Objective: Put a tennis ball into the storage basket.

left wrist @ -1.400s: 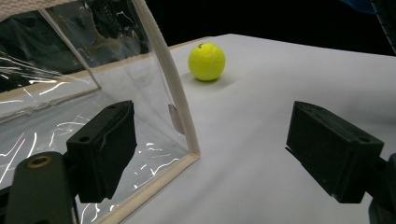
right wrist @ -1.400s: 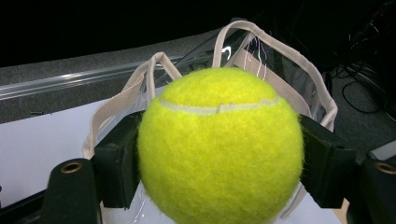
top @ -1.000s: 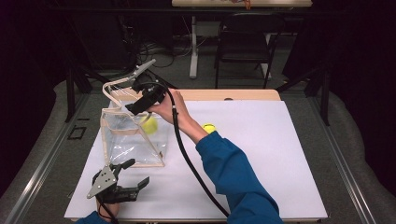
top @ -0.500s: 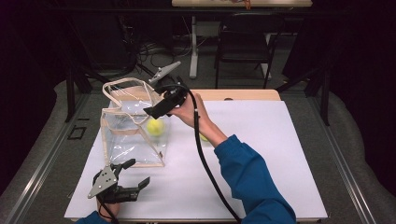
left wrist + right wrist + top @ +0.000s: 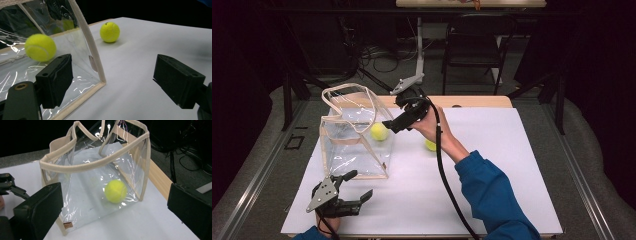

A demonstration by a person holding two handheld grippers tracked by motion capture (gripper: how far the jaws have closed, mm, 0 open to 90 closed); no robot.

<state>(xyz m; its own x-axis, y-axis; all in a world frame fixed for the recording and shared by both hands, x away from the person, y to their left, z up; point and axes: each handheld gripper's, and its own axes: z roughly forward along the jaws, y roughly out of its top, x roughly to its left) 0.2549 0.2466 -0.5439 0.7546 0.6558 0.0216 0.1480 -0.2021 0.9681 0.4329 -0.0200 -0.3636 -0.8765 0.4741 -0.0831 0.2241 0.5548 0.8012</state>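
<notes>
Right claw [image 5: 388, 125]: wide apart, holding nothing, up in the air beside the top of the bag.
Left claw [image 5: 356, 186]: wide apart, empty, low over the table in front of the bag.
Bag [image 5: 343, 145]: see-through, standing up, top open.
Ball in bag [image 5: 115, 191]: yellow, inside.
Other ball [image 5: 109, 32]: on the white table [image 5: 492, 150], outside the bag.

Table [image 5: 492, 200], white-topped, fills the lower centre of the high view; wooden strip along its far edge. Clear bag [image 5: 354, 135] stands at left of centre. One tennis ball [image 5: 430, 145] lies loose mid-frame, right of the bag.
</notes>
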